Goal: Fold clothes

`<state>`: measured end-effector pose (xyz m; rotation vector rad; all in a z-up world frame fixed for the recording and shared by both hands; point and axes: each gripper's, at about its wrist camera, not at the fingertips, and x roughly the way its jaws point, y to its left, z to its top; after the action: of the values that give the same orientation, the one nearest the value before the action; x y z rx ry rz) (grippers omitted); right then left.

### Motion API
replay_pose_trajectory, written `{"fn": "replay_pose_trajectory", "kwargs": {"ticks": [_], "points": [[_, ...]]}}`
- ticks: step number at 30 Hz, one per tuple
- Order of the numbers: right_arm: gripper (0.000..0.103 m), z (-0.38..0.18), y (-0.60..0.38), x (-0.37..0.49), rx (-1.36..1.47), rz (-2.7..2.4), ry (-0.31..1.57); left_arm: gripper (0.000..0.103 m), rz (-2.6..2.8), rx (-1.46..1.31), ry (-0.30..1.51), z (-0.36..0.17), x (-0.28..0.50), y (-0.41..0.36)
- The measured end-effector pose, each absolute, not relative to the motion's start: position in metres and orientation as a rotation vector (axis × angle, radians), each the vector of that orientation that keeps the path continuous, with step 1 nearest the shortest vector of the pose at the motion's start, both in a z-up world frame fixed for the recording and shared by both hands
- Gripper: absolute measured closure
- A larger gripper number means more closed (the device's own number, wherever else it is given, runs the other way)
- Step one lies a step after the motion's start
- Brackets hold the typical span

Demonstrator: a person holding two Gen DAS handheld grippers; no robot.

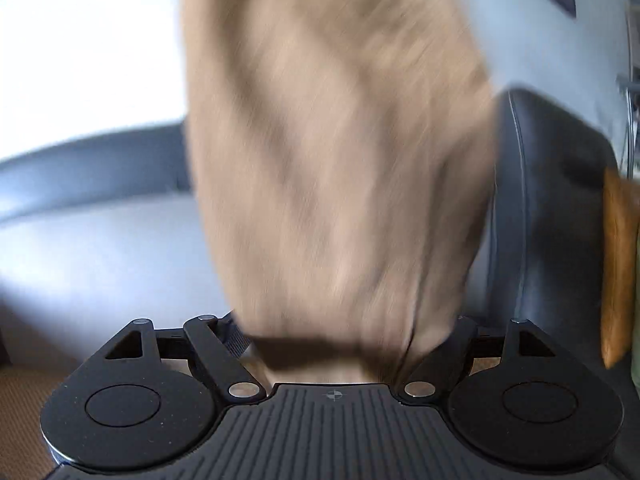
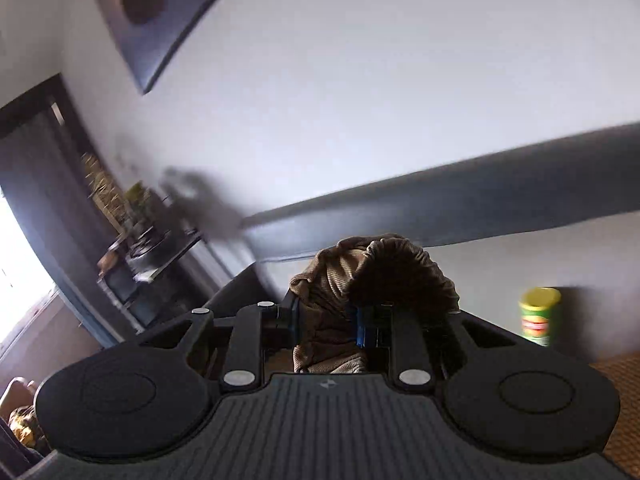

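Observation:
A tan knit garment (image 1: 340,152) rises, blurred, from between the jaws of my left gripper (image 1: 340,340) to the top of the left wrist view. Those jaws stand wide, with the cloth filling the gap and hiding the pads, so whether they press on it I cannot tell. In the right wrist view the same tan garment (image 2: 332,280) is bunched between the blue-padded fingers of my right gripper (image 2: 326,320), which is shut on it. A gathered hem of it bulges above the right finger. That view is tilted and looks at the wall.
A dark grey leather sofa lies ahead, with its seat (image 1: 100,248), armrest (image 1: 552,200) and backrest (image 2: 480,184). A green and yellow can (image 2: 538,316) stands at the right. A cluttered shelf (image 2: 132,240) and a framed picture (image 2: 160,12) are at the left.

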<state>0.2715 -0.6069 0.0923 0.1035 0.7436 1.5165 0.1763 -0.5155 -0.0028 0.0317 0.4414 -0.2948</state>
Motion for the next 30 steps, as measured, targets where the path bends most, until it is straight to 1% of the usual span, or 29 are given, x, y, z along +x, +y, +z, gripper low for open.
{"fn": "replay_pose_trajectory", "kwargs": {"ticks": [1,2,3,5,6,7,8,10,11,13,16,18,19,22,23,24,27,30], "points": [[0.074,0.095,-0.584,0.261,0.086,1.545,0.755,0.039,-0.292,0.005,0.437,0.003,0.176,-0.498],[0.074,0.098,-0.562,0.255,0.079,1.579,0.771,0.065,-0.282,-0.048,0.451,0.006,0.177,-0.477],[0.074,0.102,-0.544,0.245,0.079,1.614,0.792,0.088,-0.27,-0.104,0.47,0.008,0.179,-0.454],[0.072,0.115,-0.515,0.224,0.063,1.669,0.816,0.097,-0.227,-0.237,0.529,0.006,0.183,-0.4],[0.072,0.117,-0.5,0.213,0.061,1.69,0.822,0.099,-0.19,-0.286,0.552,0.003,0.182,-0.373],[0.068,0.119,-0.486,0.203,0.06,1.711,0.827,0.1,-0.153,-0.332,0.573,0.0,0.18,-0.346],[0.053,0.121,-0.473,0.193,0.062,1.722,0.824,0.101,-0.116,-0.368,0.594,-0.005,0.177,-0.321],[0.033,0.124,-0.457,0.176,0.048,1.724,0.79,0.102,-0.051,-0.424,0.632,-0.016,0.171,-0.28],[0.027,0.126,-0.453,0.17,0.028,1.712,0.756,0.102,-0.017,-0.448,0.65,-0.022,0.168,-0.261],[0.025,0.127,-0.455,0.162,-0.013,1.675,0.694,0.102,0.03,-0.482,0.68,-0.031,0.166,-0.234],[0.023,0.094,-0.491,0.172,-0.089,1.526,0.728,0.103,0.062,-0.495,0.709,-0.044,0.166,-0.203],[0.023,0.059,-0.537,0.176,-0.195,1.382,0.764,0.103,0.077,-0.497,0.732,-0.053,0.169,-0.187],[0.023,0.034,-0.56,0.172,-0.234,1.312,0.813,0.103,0.088,-0.507,0.752,-0.06,0.171,-0.179],[0.023,-0.051,-0.621,0.145,-0.311,1.076,1.028,0.103,0.106,-0.507,0.797,-0.076,0.174,-0.164],[0.025,-0.08,-0.636,0.131,-0.328,1.004,1.107,0.103,0.102,-0.485,0.801,-0.079,0.173,-0.164],[0.025,-0.105,-0.651,0.115,-0.347,0.939,1.148,0.103,0.091,-0.464,0.805,-0.079,0.179,-0.167],[0.025,-0.158,-0.669,0.059,-0.492,0.853,1.171,0.102,0.041,-0.413,0.797,-0.072,0.191,-0.177],[0.024,-0.178,-0.657,0.017,-0.583,0.836,1.142,0.102,0.002,-0.382,0.776,-0.061,0.199,-0.186]]}}
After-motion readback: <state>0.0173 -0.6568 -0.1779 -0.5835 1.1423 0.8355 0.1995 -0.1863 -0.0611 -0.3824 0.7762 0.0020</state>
